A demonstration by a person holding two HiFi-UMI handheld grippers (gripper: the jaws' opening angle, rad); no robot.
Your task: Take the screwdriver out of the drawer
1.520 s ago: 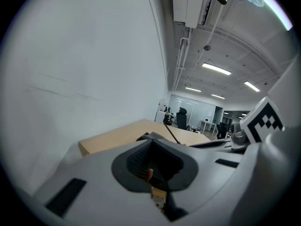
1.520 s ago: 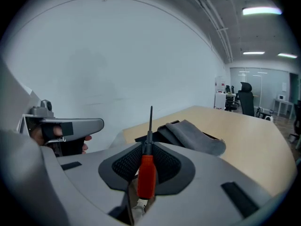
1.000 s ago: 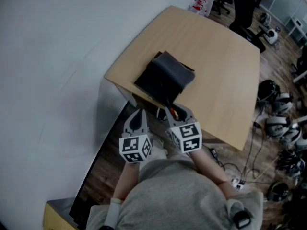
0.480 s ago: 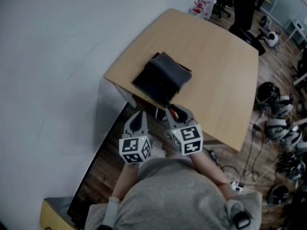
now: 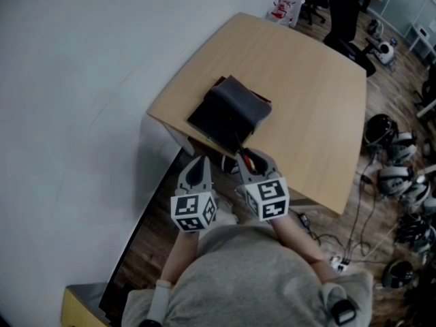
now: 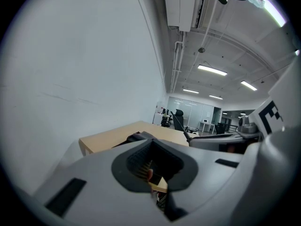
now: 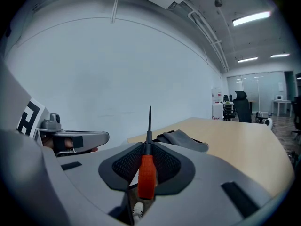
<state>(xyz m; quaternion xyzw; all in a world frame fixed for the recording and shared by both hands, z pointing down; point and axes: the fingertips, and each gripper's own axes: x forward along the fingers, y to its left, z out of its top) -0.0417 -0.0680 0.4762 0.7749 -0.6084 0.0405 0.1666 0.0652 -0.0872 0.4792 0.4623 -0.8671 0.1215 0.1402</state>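
White wall fills my left side. Next comes the left tool [image 5: 197,162], its jaws drawn together on nothing; through the gap below its pads I see only the bench edge and the floor. It hangs just beside the right tool [image 5: 251,161], both short of the near edge of the bench [image 5: 306,80].

The right tool is clenched on the screwdriver [image 7: 146,173]. The pads press on the red handle from both sides, and the thin dark shaft sticks out past the tips toward the bench. So the screwdriver is in the air in front of the bench, touching neither the top nor the black pouch [image 5: 231,111] lying near that edge. I cannot make out the drawer itself under the bench front.

I judge the removal is as good as done and what remains is carrying the screwdriver clear. The hold sits on the upper part of the handle, so I would move slowly to avoid it pivoting between the pads. I would lift above the bench edge before going forward, aim the tip away from the pouch, and leave the left tool aside.

Further right, headsets [image 5: 398,176] and cables litter the floor.
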